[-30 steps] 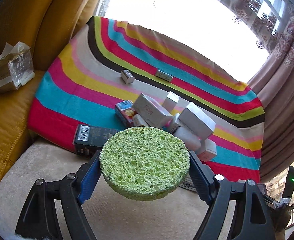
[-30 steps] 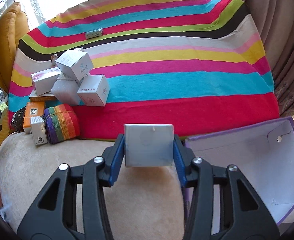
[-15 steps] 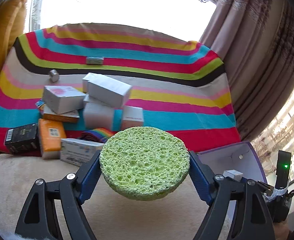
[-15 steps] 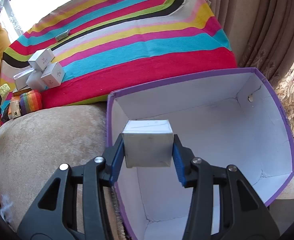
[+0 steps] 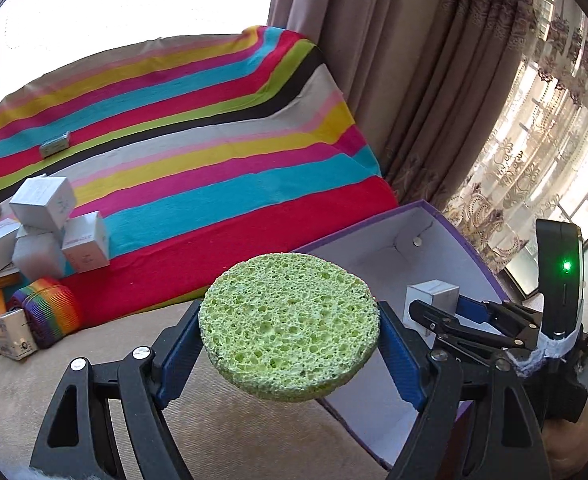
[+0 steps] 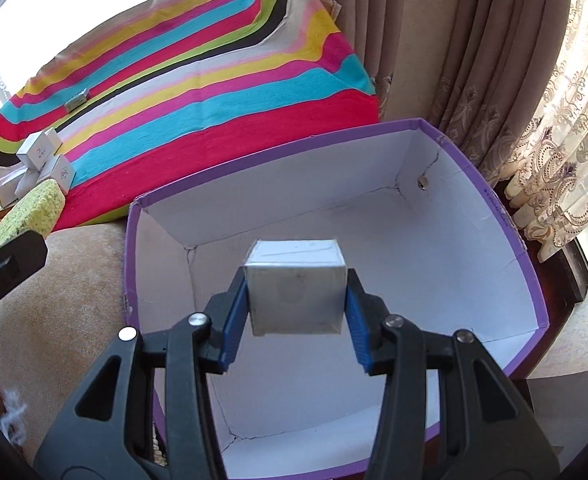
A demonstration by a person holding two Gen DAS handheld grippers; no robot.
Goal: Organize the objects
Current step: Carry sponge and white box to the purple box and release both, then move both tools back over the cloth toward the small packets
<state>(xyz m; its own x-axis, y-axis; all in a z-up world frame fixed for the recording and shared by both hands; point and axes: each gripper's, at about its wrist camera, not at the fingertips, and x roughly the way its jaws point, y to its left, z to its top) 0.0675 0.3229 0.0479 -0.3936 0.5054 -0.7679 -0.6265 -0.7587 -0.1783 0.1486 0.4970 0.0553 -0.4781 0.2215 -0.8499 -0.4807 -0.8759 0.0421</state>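
The right gripper (image 6: 297,300) was clamped on a white carton (image 6: 296,294) above the purple box (image 6: 494,208); the left gripper (image 5: 289,334) beside it was clamped on a green sponge (image 5: 287,324). No writing was readable.

Your left wrist camera looks forward and down over its tool (image 5: 289,356), close above the beige cushion (image 5: 93,380), facing the striped blanket (image 5: 213,160) and curtains (image 5: 434,100). Your right wrist camera hangs close over the purple box (image 6: 532,280), tilted steeply down. Both views share that box (image 5: 454,232), the blanket (image 6: 213,92) and the pile of small boxes (image 5: 49,236).
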